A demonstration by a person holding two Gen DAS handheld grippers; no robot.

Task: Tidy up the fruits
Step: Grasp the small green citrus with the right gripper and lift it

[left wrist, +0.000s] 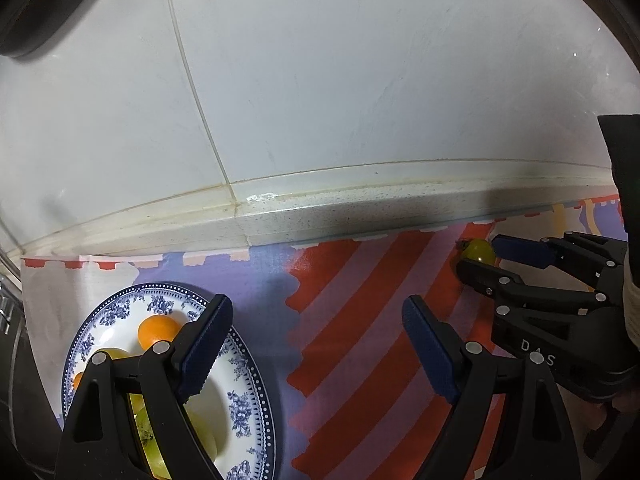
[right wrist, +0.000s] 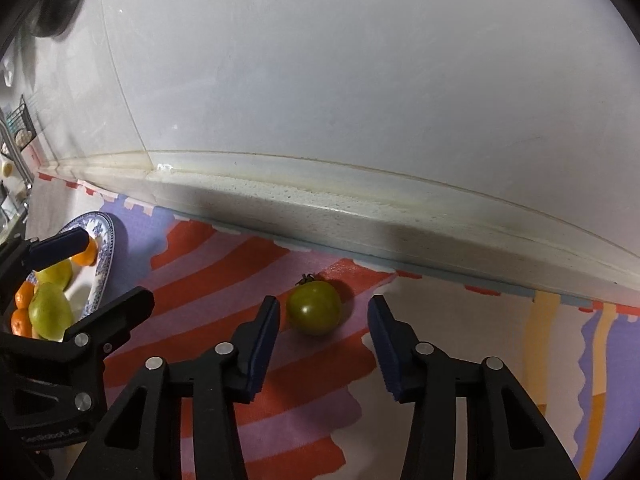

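Note:
A green tomato [right wrist: 315,306] with a dark stem lies on the striped cloth, just ahead of my open right gripper [right wrist: 324,316], between the lines of its fingers without touching them. It also shows in the left wrist view [left wrist: 479,251], between the right gripper's fingertips [left wrist: 480,258]. A blue-and-white plate [left wrist: 248,396] holds oranges [left wrist: 158,332] and pale green fruits [left wrist: 204,428]. My left gripper [left wrist: 316,320] is open and empty, its left finger over the plate. The plate also shows at the left of the right wrist view [right wrist: 105,256], with green fruit [right wrist: 50,316] and oranges [right wrist: 22,322].
The colourful cloth [right wrist: 248,264] covers the counter up to a speckled stone ledge [right wrist: 320,204] below a white tiled wall [left wrist: 320,80]. A wire rack with small items [right wrist: 18,128] hangs at the far left.

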